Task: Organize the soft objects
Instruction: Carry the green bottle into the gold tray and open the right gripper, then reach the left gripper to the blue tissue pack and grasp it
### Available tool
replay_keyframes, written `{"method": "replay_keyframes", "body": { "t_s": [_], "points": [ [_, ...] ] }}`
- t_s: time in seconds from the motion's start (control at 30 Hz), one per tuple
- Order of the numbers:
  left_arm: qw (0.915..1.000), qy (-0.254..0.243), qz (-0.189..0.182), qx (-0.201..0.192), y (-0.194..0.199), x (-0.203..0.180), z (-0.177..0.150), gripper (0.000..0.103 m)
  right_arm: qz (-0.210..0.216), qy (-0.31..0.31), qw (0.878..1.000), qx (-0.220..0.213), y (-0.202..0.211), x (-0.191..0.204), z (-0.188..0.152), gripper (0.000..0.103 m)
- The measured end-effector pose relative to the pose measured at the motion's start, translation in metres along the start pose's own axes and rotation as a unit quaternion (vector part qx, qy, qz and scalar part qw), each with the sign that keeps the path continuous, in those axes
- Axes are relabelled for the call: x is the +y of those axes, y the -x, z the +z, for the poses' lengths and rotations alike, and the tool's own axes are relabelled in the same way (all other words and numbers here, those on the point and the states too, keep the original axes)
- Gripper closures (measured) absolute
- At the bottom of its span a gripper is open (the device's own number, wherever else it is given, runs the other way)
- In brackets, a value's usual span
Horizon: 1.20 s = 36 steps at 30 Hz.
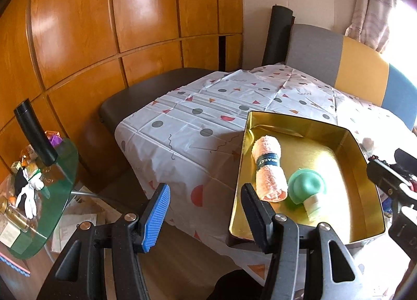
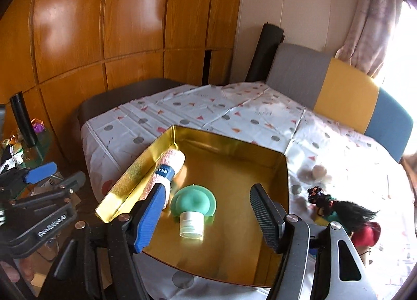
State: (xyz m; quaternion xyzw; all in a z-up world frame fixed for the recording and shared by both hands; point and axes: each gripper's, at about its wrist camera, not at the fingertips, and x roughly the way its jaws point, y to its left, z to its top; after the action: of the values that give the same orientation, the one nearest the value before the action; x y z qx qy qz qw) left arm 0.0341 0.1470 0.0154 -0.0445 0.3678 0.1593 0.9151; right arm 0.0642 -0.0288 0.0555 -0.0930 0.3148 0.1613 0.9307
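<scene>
The left gripper (image 1: 206,215) and right gripper (image 2: 208,218) are both held spread apart, with nothing between the fingers. Inside the gold tin (image 2: 125,182), a rolled pink towel (image 2: 169,167) is laid along the left wall, with a green mushroom-shaped toy (image 2: 194,202) just beside it.

A table (image 1: 198,128) under a white cloth printed with grey dots and red triangles fills the middle. Behind it to the left runs a glossy wooden panel wall (image 1: 104,26); a dark bench (image 1: 146,89) stands between them. At the table's far side is a grey, yellow and blue chair back (image 1: 349,65). Right of that, a pale curtain (image 1: 372,5) hangs beside a bright window. Left of the table sits a cluttered green glass side table (image 1: 62,169).
</scene>
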Motion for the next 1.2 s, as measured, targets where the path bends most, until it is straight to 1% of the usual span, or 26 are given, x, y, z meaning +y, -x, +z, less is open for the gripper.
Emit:
{"method": "replay_keyframes", "body": {
  "t_s": [0.27, 0.67, 0.8, 0.93, 1.0, 1.1, 1.2],
  "points": [
    [0.9998, -0.017, -0.003, -0.003, 0.007, -0.012, -0.002, 0.046, -0.009, -0.001, 1.000, -0.020, 0.015, -0.006, -0.002, 0.032],
    [0.9991, -0.043, -0.007, -0.005, 0.013, -0.031, -0.003, 0.045, -0.018, -0.013, 0.999, -0.025, 0.022, -0.023, -0.008, 0.031],
    [0.9983, -0.056, -0.014, -0.007, 0.016, -0.040, -0.002, 0.045, -0.020, -0.019, 0.999, -0.023, 0.022, -0.034, -0.013, 0.028],
    [0.9961, -0.079, -0.039, -0.009, 0.019, -0.060, 0.001, 0.045, -0.031, -0.036, 0.999, -0.007, 0.019, -0.059, -0.026, 0.025],
    [0.9941, -0.094, -0.054, -0.010, 0.020, -0.073, 0.002, 0.040, -0.044, -0.044, 0.998, 0.006, 0.018, -0.077, -0.036, 0.025],
    [0.9880, -0.125, -0.091, -0.005, 0.020, -0.100, 0.003, 0.039, -0.071, -0.059, 0.995, 0.032, 0.018, -0.113, -0.054, 0.023],
    [0.9788, -0.164, -0.123, -0.005, 0.023, -0.132, 0.000, 0.039, -0.106, -0.085, 0.989, 0.059, 0.023, -0.158, -0.075, 0.023]
  ]
}}
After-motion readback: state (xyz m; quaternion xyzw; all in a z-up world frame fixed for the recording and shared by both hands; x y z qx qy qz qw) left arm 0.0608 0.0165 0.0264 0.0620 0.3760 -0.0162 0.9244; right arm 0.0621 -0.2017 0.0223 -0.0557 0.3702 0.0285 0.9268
